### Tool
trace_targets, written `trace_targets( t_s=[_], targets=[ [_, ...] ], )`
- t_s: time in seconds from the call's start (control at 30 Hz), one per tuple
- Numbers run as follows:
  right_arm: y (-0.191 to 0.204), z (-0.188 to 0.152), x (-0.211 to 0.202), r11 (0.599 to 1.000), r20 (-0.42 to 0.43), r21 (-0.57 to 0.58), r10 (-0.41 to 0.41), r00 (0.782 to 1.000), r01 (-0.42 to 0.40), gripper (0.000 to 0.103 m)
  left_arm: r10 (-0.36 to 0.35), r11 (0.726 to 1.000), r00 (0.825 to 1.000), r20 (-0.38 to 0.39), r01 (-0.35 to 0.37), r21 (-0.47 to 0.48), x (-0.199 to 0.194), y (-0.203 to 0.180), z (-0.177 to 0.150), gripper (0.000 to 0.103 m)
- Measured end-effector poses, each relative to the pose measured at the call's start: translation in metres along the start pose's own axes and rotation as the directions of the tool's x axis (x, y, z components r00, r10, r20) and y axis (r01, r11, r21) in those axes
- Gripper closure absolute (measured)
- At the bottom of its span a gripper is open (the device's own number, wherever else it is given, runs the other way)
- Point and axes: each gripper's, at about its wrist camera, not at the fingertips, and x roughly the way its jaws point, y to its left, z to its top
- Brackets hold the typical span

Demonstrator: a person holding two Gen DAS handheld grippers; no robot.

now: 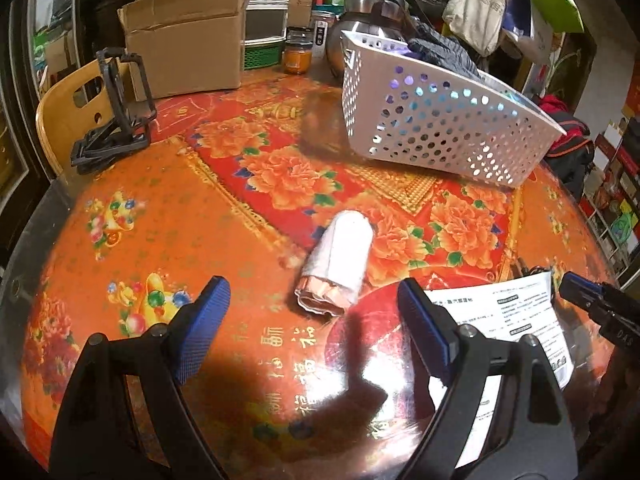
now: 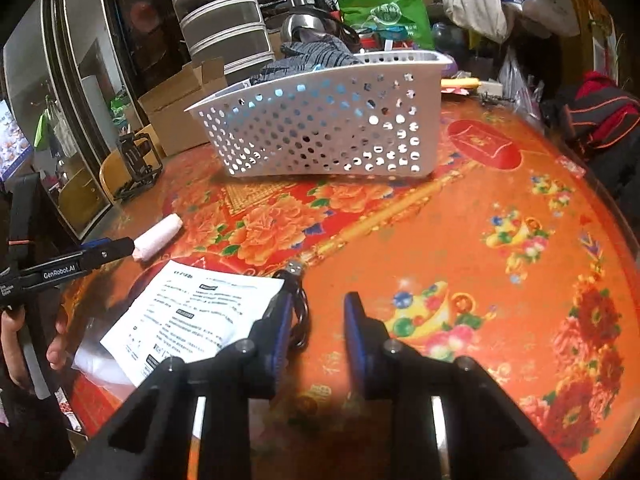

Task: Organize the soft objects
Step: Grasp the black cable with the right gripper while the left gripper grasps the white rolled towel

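Observation:
A rolled white soft cloth (image 1: pixel 340 258) with a pink end lies on the orange floral table, just ahead of my open left gripper (image 1: pixel 312 300); the fingers stand on either side, apart from it. It also shows in the right wrist view (image 2: pixel 158 237), beside the left gripper's tip (image 2: pixel 106 249). A white perforated basket (image 1: pixel 436 128) stands beyond it, holding a dark grey cloth (image 1: pixel 440 50); the basket (image 2: pixel 320 128) and the cloth (image 2: pixel 308 58) also show in the right wrist view. My right gripper (image 2: pixel 316 322) is open and empty over the table.
A printed paper sheet (image 2: pixel 188 316) lies at the table's near edge with a black USB cable (image 2: pixel 298 300) beside it. A cardboard box (image 1: pixel 180 40), black phone stand (image 1: pixel 116 112), steel kettle (image 1: pixel 368 8) and jars stand at the back. A wooden chair (image 1: pixel 68 108) is at left.

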Motion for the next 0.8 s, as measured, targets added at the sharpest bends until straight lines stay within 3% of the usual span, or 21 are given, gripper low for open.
trace_targets(
  t_s=[0.23,0.37,0.53,0.67,0.8],
  targets=[
    [0.007,0.0,0.015,1.0,-0.073,-0.021,0.015,0.997,-0.017,0.078,0.005,1.0,1.0,-0.023,-0.004,0.007,0.015,-0.003,0.007,0.021],
    [0.012,-0.001,0.018,0.999,-0.086,-0.045,0.002,0.996,-0.006,0.082,0.006,1.0,0.999,-0.044,-0.005,0.022,0.024,-0.006,0.008,0.038],
    [0.016,-0.001,0.02,0.998,-0.093,-0.062,-0.008,0.996,0.002,0.086,0.006,0.999,0.998,-0.06,-0.003,0.05,0.032,-0.014,0.008,0.047],
    [0.015,-0.001,0.018,0.998,-0.084,-0.064,-0.008,0.996,0.002,0.09,0.018,0.998,0.998,-0.059,-0.014,0.067,0.034,-0.017,0.008,0.066],
    [0.015,-0.001,0.016,0.997,-0.077,-0.071,-0.014,0.997,0.009,0.092,-0.004,0.998,0.999,-0.048,0.007,0.061,0.033,-0.015,0.007,0.07]
  ],
)
